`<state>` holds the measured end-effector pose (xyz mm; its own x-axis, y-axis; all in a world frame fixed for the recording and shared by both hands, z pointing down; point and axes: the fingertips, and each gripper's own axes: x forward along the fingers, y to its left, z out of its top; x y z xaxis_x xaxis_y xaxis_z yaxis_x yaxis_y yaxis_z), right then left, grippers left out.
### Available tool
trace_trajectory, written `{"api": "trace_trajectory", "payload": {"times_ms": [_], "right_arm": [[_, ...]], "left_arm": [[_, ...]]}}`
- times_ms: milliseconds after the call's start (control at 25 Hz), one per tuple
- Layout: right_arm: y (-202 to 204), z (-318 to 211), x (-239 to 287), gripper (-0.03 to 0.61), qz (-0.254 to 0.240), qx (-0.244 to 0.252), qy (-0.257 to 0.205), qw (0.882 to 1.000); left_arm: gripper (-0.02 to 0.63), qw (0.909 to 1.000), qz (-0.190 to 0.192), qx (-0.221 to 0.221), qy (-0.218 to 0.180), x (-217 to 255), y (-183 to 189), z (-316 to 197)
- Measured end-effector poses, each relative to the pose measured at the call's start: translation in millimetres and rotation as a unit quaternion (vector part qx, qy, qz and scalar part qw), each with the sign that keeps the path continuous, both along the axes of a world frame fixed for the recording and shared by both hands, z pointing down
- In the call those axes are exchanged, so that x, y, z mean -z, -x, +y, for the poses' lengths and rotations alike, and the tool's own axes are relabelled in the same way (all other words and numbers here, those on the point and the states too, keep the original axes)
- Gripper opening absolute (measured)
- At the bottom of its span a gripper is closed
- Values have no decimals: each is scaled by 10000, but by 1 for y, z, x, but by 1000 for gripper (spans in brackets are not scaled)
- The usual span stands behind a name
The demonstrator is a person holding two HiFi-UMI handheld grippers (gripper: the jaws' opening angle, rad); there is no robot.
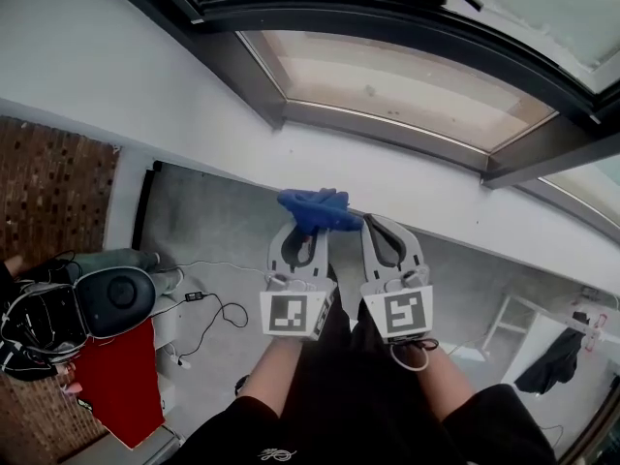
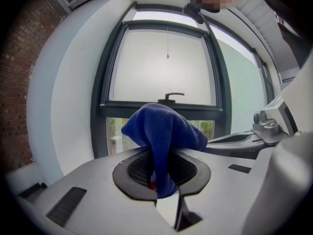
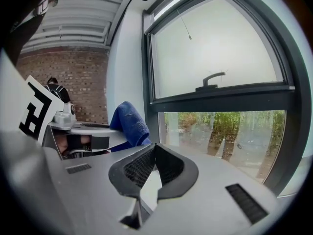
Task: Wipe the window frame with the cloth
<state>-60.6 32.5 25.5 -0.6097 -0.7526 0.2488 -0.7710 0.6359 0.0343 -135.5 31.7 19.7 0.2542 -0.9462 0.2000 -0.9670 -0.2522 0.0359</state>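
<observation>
Evidently readied for wiping, the left gripper (image 1: 303, 227) had its jaws clamped on the blue cloth (image 1: 317, 208), which bunched past their tips, short of the window frame (image 1: 387, 131) and its lower rail. The right gripper (image 1: 383, 232), jaws together on nothing, hung alongside.

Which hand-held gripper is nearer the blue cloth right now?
Left. The left hand-held gripper is shut on the blue cloth; the right hand-held gripper is alongside, jaws together with nothing between them.

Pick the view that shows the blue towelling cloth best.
The left gripper view: the blue towelling cloth fills mid-frame, pinched in the left gripper's shut jaws. The head view shows it small, from above; the right gripper view catches one fold.
</observation>
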Motion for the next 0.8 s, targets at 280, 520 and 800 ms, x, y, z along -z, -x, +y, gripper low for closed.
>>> {"api": "trace_trajectory", "payload": {"times_ms": [280, 520, 800], "right_arm": [[53, -39, -26, 6, 230, -165, 343, 9990], [97, -63, -64, 6, 252, -313, 826, 9958], [105, -98, -131, 6, 581, -306, 812, 9945]], "left_arm": [[61, 9993, -72, -88, 370, -44, 61, -47], [61, 9955, 32, -255, 910, -92, 102, -90], [61, 9923, -40, -464, 1146, -159, 113, -138]]}}
